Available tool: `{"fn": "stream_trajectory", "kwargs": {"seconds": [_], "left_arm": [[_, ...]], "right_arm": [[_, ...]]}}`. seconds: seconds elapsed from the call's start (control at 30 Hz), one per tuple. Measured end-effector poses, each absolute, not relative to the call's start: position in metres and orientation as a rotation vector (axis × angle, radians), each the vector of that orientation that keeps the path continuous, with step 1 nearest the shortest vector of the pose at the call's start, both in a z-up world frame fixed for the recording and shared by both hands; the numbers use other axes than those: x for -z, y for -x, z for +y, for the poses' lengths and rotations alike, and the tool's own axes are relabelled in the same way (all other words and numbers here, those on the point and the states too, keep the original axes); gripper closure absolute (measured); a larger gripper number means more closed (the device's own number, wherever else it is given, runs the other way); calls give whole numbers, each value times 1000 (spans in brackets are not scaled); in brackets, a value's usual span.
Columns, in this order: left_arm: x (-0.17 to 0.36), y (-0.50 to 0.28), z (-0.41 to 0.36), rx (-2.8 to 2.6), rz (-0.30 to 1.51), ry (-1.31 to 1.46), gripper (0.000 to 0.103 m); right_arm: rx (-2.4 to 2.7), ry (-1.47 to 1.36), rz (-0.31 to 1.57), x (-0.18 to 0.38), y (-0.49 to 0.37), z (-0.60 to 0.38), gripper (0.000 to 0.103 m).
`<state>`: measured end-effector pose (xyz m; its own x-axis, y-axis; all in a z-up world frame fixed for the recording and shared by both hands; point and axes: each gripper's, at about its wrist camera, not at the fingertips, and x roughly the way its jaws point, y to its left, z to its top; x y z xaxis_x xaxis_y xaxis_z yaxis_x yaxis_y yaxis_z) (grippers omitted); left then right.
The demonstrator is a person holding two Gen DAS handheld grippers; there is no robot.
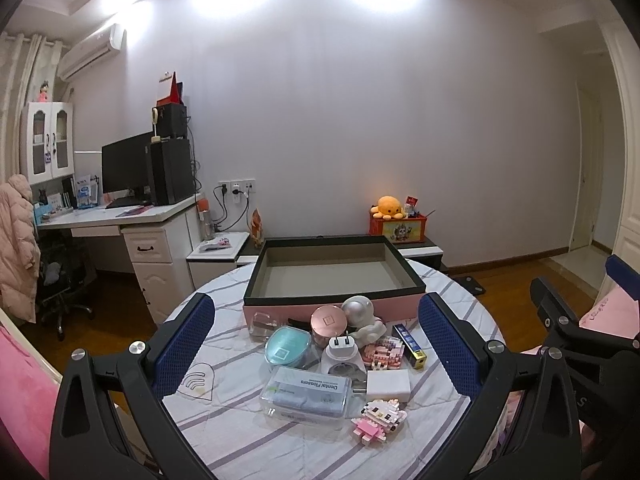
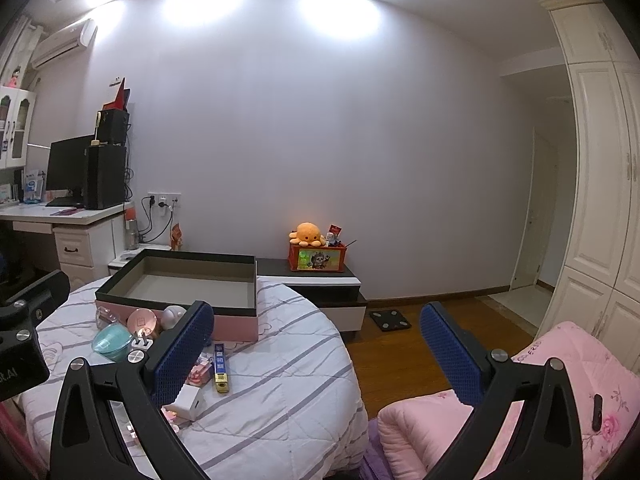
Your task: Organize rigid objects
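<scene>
A heap of small items lies on the round table's striped cloth point(image 1: 240, 440): a clear Dental Flossers box point(image 1: 306, 396), a teal case point(image 1: 287, 346), a rose-gold lidded jar point(image 1: 329, 322), a white plug point(image 1: 343, 350), a white astronaut figure point(image 1: 360, 312), a white cube charger point(image 1: 388, 386), two pink block figures point(image 1: 378, 420) and a slim blue-yellow box point(image 1: 410, 342). Behind them stands an empty open box point(image 1: 334, 276) with a black rim and pink base. My left gripper point(image 1: 316, 344) hangs open over the heap. My right gripper point(image 2: 318, 354) is open over the table's right edge, holding nothing.
A low black-and-white cabinet point(image 2: 320, 284) with an orange plush point(image 2: 307, 234) on a red box stands behind the table. A pink quilt point(image 2: 560, 380) lies at the right, and a scale point(image 2: 390, 319) rests on the wooden floor. A desk with a monitor point(image 1: 126, 168) is at the left.
</scene>
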<state>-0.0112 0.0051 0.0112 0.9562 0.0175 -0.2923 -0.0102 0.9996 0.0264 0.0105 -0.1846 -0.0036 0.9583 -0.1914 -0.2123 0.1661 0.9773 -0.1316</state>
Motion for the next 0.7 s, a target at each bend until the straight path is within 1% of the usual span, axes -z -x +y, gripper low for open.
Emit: {"fn": "stream_trajectory", "kwargs": {"seconds": [0.7], "left_arm": [[-10, 14, 8, -19, 297, -24, 0]], "right_arm": [[167, 128, 224, 1, -8, -185, 0]]}}
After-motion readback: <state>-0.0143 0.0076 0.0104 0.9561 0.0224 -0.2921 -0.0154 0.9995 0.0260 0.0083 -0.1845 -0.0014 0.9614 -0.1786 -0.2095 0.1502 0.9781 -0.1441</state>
